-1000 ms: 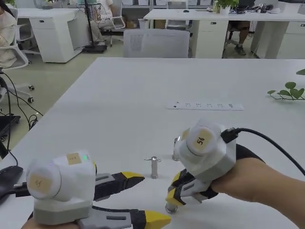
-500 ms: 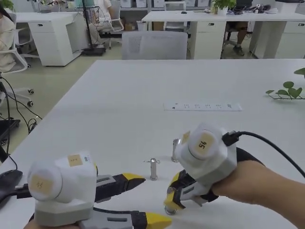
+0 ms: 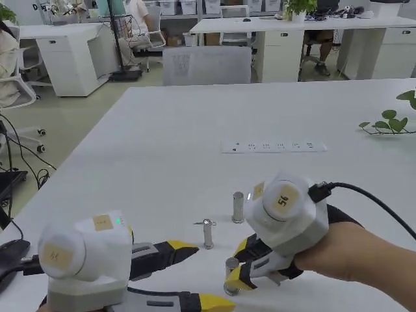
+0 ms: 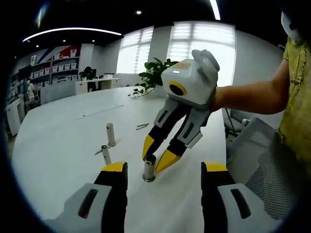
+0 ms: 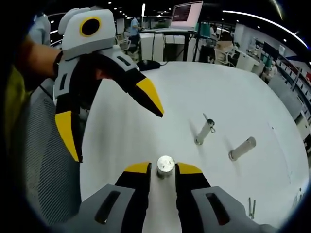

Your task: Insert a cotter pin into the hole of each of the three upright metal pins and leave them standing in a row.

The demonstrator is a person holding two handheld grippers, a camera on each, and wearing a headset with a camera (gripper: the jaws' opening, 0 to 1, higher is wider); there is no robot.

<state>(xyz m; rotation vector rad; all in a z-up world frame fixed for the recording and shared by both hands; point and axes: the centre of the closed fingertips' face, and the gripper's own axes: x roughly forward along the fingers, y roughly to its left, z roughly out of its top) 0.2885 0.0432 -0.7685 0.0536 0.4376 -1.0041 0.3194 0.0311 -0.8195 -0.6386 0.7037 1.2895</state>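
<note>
Three upright metal pins stand on the white table (image 3: 162, 162). The nearest pin (image 3: 231, 268) (image 4: 149, 167) (image 5: 165, 166) stands on the table with my right gripper (image 3: 235, 281) (image 4: 156, 151) (image 5: 163, 168) shut on it. The middle pin (image 3: 208, 233) (image 4: 105, 154) (image 5: 205, 131) has a cotter pin through its top. The far pin (image 3: 238, 207) (image 4: 111, 134) (image 5: 242, 148) looks plain. My left gripper (image 3: 200, 273) (image 4: 165, 167) (image 5: 114, 121) is open, just left of the held pin, with nothing between its jaws.
Loose cotter pins (image 4: 142, 126) (image 5: 251, 206) lie on the table beyond the pins. A white power strip (image 3: 273, 147) lies further back and a plant sprig (image 3: 390, 120) at the right edge. A grey chair (image 3: 207, 65) stands behind the table.
The right gripper, still shut on the nearest pin, has shifted a little to the right and down, so the far pin now shows in full. The left gripper has stayed open and in place.
</note>
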